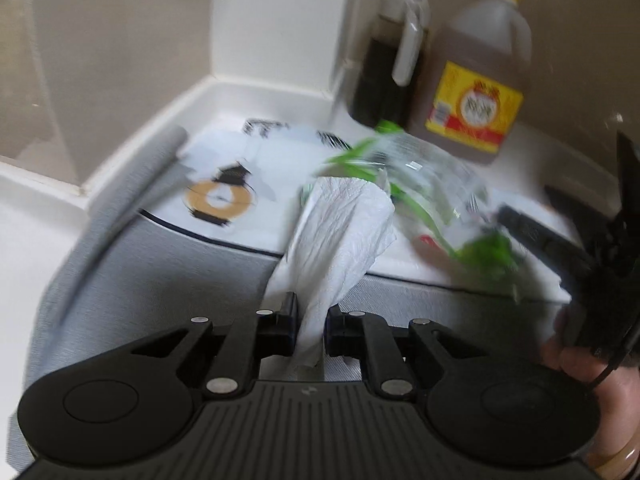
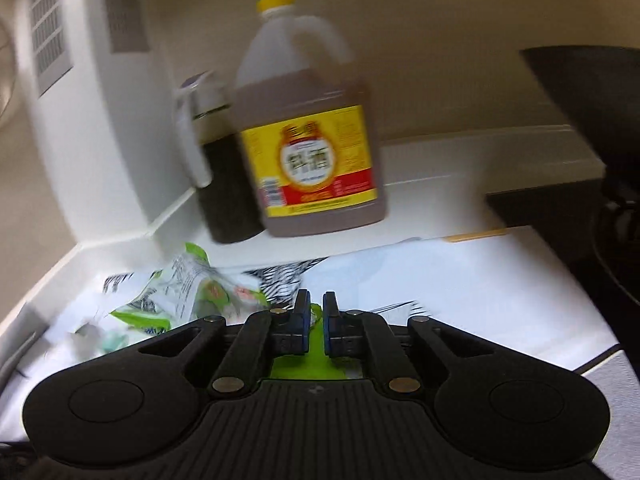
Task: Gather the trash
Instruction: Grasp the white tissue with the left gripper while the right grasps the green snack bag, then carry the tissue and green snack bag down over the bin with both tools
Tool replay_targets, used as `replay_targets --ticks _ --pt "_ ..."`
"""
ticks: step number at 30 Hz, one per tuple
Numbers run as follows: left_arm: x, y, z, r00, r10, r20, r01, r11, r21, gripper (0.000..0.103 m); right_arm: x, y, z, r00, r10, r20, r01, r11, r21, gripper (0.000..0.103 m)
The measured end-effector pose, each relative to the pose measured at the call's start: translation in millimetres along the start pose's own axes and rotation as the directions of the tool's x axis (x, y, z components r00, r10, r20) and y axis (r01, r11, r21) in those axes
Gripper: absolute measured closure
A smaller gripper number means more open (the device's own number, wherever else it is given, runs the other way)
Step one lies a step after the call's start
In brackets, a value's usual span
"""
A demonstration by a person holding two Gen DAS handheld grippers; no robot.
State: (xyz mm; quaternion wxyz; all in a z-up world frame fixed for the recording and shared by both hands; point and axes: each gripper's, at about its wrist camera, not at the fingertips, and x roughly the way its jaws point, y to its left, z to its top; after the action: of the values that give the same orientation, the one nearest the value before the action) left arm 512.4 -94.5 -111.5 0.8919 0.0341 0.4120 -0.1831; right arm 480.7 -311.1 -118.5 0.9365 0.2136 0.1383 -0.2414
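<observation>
The left gripper [image 1: 312, 322] clamped a crumpled paper towel [image 1: 340, 232]; the right gripper [image 2: 316, 314] pinched a green wrapper [image 2: 188, 296].

Black ribbed gripper bodies, silver pivot screws, blue-padded fingers [image 2: 303, 316].

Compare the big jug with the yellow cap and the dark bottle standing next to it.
The jug is broad, holds brown liquid and wears a yellow and red label; the bottle is slimmer, shorter, nearly black inside, with no label showing. The jug has a yellow cap; the bottle has a pale handle. Both stand upright by the wall.
</observation>
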Motion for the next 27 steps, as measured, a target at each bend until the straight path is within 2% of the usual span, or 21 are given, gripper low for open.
replay_targets --ticks 4,8,13,18,21,22,25,27 --pt "-11.2 11.4 9.9 1.0 0.015 0.027 -0.014 0.999 -0.039 0.089 0.8 -7.2 2.1 1.0 0.026 -0.007 -0.025 0.998 0.049 0.096" --pt "-17.2 17.1 8.8 1.0 -0.016 0.016 0.016 0.999 -0.045 0.089 -4.2 -4.4 4.7 0.998 0.069 0.005 -0.069 0.996 0.058 0.096" --pt "-3.2 15.8 0.3 0.999 0.042 -0.03 -0.043 0.999 -0.016 0.089 0.2 -1.2 3.1 0.997 0.061 -0.039 -0.06 0.998 0.032 0.096" --pt "2.7 35.4 4.1 0.997 0.072 -0.04 -0.075 0.993 -0.095 0.088 8.1 1.3 -0.9 0.995 0.057 -0.08 -0.056 0.998 0.008 0.096" --pt "0.3 44.5 7.1 0.997 0.07 -0.029 -0.073 0.99 -0.118 0.088 9.9 2.6 -2.0 0.994 0.059 -0.088 -0.059 0.998 0.004 0.091" --pt "-0.2 45.9 7.8 0.997 0.072 -0.027 -0.075 0.99 -0.117 0.089 10.8 2.7 -2.4 0.994 0.058 -0.093 -0.058 0.998 0.004 0.091" --pt "-6.2 46.2 7.0 0.995 0.101 -0.005 -0.101 0.99 -0.1 0.102 12.9 2.9 -3.8 0.993 0.061 -0.097 -0.061 0.998 0.004 0.09" --pt "-14.3 46.0 5.4 0.994 0.109 0.018 -0.107 0.989 -0.1 0.102 11.9 4.7 -4.2 0.993 0.066 -0.094 -0.068 0.998 -0.012 0.092"
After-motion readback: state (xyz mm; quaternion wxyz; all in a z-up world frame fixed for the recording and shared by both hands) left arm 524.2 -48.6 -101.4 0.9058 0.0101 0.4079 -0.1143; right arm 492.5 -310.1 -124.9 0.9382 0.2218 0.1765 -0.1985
